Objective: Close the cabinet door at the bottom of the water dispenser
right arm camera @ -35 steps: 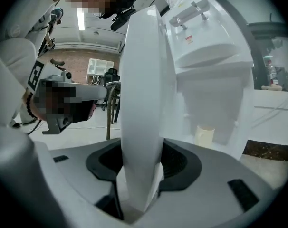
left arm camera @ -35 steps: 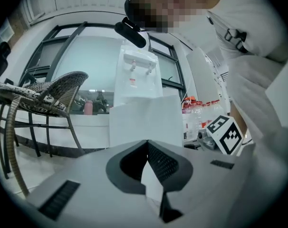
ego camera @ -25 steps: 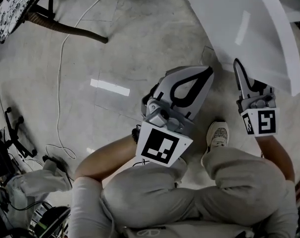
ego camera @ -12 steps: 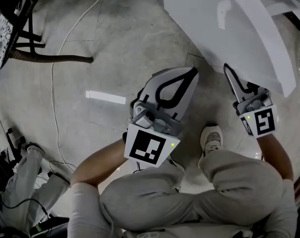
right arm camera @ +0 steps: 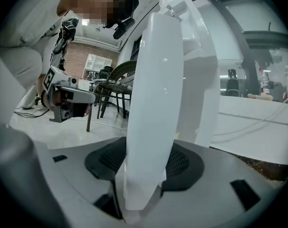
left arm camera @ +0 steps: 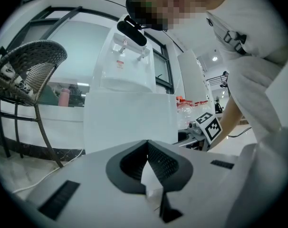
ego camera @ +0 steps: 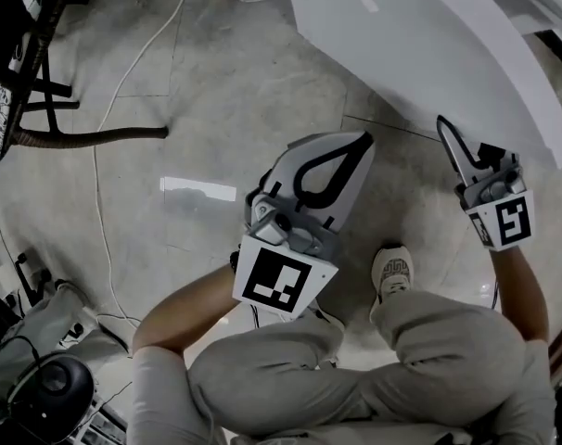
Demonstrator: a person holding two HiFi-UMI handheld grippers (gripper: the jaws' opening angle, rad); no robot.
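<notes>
The white flat-panelled cabinet door (right arm camera: 153, 103) stood swung out from the foot of the white water dispenser (left arm camera: 127, 65), its leading edge pointing at the person who crouched over the grey stone-tiled floor (ego camera: 216, 91). The right gripper (ego camera: 445, 123), a grey two-jaw tool with black ribbed pads and a square-marker cube, was held nearly level at that edge. Its jaws were spread wide and had just been opening, and the door's thin edge ran upright between them, close against both pads and reaching down into the throat of the jaws. The left gripper (ego camera: 364, 137), of the same make, had its jaws pressed together tip to tip with nothing caught between them. It pointed at the broad outer face of the door, near the panel's lower edge as seen from the head view; whether its tips touched the panel could not be told. A dark woven wicker chair (left arm camera: 30, 65) stood off to the left of the dispenser, well apart from both tools.
</notes>
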